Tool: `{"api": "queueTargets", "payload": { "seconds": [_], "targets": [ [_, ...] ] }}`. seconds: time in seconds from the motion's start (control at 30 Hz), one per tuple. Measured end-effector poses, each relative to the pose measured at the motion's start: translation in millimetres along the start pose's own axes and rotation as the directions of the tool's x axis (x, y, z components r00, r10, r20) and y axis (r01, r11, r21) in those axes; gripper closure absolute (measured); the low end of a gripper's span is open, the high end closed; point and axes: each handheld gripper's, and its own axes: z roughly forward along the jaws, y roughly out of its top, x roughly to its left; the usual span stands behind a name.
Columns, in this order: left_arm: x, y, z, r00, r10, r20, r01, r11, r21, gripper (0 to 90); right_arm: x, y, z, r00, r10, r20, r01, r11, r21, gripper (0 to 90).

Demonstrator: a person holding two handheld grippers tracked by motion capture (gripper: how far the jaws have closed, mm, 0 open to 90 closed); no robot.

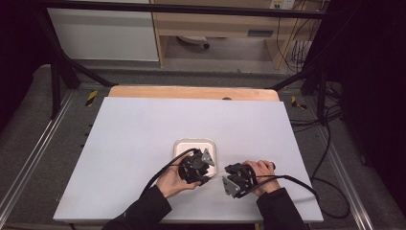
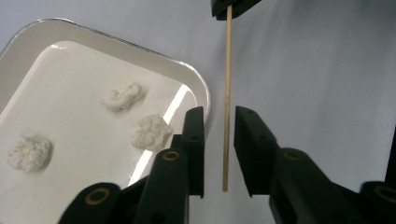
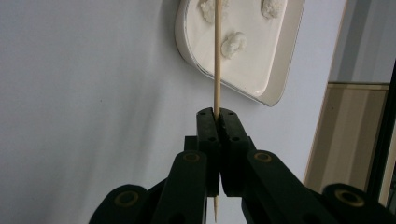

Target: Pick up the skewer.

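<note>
- High view: we record a white desk [image 1: 143,143] carrying a white tray [image 1: 213,145]. The left tool [image 1: 207,168] sits at the tray's near edge and the right tool [image 1: 226,181] lies just beside it, turned toward it. Both of our forearms enter from below, hands wrapped round the tool bodies, wrists low over the desk.
- Left gripper view: the left tool [image 2: 219,140] stands partly open, its jaws either side of a wooden skewer [image 2: 227,93] without pressing it. The tray [image 2: 28,60] beside it holds three white lumps [image 2: 149,131].
- Right gripper view: the right tool [image 3: 217,114] is clamped on the skewer [image 3: 217,56], which reaches over the tray [image 3: 280,79] and its lumps [image 3: 232,43].
- Judgement: we should keep the right grip firm and the skewer straight, and keep the left jaws centred on the shaft before closing.
</note>
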Motion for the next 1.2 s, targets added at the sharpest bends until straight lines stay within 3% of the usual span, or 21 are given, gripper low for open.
{"api": "queueTargets", "payload": {
  "seconds": [0.27, 0.77, 0.93, 1.1, 1.17, 1.2],
  "targets": [
    [-2.7, 1.1, 4.1, 0.9999, 0.012, 0.012, -0.012, 0.9999, 0.007, 86.0, 0.8, 0.7, -0.7, 1.0, -0.002, -0.003, 0.002, 1.0, 0.006, 89.2],
    [-5.7, 0.3, 8.6, 1.0, 0.008, 0.003, -0.008, 1.0, 0.003, 88.9, 1.0, 2.2, -0.1, 0.9999, -0.016, -0.006, 0.016, 1.0, 0.004, 89.0],
    [-6.0, -0.1, 7.9, 1.0, 0.01, 0.0, -0.01, 0.9999, 0.002, 89.0, 1.0, 2.4, -0.4, 1.0, -0.002, -0.006, 0.002, 1.0, 0.0, 88.5],
    [-6.5, -2.3, 6.5, 0.9999, 0.011, -0.01, -0.011, 0.9999, -0.007, 89.0, -1.5, 0.9, -2.5, 0.9981, 0.059, -0.014, -0.06, 0.998, -0.013, 82.7],
    [-5.3, -5.1, 5.3, 0.9998, 0.002, -0.019, -0.003, 0.9999, -0.014, 89.0, -2.8, -1.1, -4.1, 0.9931, 0.115, -0.021, -0.115, 0.993, -0.014, 75.0],
    [-3.9, -6.9, 4.5, 0.9998, -0.001, -0.019, 0.001, 0.9999, -0.015, 89.0, -4.8, -4.1, -6.1, 0.9837, 0.178, -0.026, -0.178, 0.984, -0.02, 68.6]
  ]
}}
